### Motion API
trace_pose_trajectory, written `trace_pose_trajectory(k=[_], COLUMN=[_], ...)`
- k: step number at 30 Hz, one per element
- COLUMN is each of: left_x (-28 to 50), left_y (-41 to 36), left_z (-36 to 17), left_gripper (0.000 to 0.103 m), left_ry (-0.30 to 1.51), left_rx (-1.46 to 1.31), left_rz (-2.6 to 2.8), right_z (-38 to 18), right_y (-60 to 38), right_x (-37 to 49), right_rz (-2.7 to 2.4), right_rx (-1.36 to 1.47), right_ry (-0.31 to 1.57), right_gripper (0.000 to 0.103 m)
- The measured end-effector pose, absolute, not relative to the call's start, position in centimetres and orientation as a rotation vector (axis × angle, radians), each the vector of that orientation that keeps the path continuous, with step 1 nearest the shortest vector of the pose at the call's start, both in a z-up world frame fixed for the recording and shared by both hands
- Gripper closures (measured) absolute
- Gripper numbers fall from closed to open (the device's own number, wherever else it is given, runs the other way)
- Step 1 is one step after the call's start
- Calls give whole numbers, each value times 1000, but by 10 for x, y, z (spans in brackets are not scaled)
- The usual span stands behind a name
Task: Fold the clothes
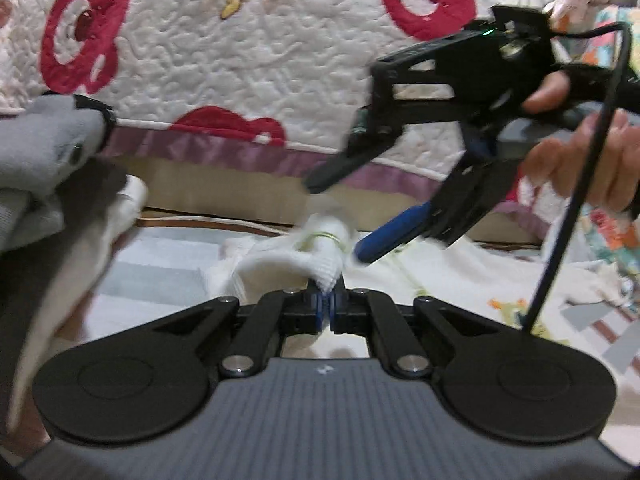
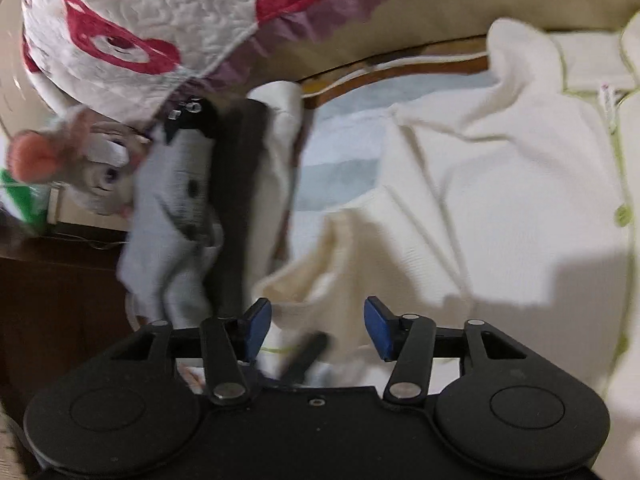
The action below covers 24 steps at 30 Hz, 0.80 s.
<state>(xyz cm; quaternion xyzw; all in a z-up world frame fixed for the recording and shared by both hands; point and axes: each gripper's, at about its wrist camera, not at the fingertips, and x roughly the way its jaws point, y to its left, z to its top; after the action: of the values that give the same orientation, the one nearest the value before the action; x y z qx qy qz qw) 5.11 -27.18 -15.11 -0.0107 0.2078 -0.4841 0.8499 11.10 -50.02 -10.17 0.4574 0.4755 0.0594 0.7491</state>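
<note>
Quilted red-and-white bedspread (image 1: pixel 224 64) is hanging behind; cream garment (image 2: pixel 500 208) is lying spread on the bed. Left gripper (image 1: pixel 326 307) is pinching its white cuff (image 1: pixel 320 248). Right gripper (image 2: pixel 318 326) is hovering over it, jaws apart, holding nothing.

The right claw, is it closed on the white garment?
No, the right claw stands open, its blue pads apart above the white garment.
</note>
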Motion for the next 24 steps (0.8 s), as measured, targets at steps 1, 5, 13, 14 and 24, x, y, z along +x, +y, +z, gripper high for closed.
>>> trace_pose_trajectory(k=[1, 5, 13, 14, 24], left_x=[49, 39, 29, 31, 64], left_y=[-275, -279, -286, -288, -302], left_z=[-151, -149, -147, -150, -193], left_gripper=[101, 99, 59, 59, 53], left_ry=[429, 428, 397, 415, 660], left_rx=[-10, 17, 89, 104, 298], left_rz=[-1026, -1044, -1023, -1016, -811], right_z=[-104, -116, -68, -62, -76], right_y=[-499, -492, -505, -515, -607], right_x=[111, 113, 77, 67, -51], right_rz=[129, 129, 75, 35, -367], right_rx=[1005, 978, 453, 434, 291], right_ry=[1049, 1063, 926, 902, 707], right_gripper=[39, 39, 92, 92, 95])
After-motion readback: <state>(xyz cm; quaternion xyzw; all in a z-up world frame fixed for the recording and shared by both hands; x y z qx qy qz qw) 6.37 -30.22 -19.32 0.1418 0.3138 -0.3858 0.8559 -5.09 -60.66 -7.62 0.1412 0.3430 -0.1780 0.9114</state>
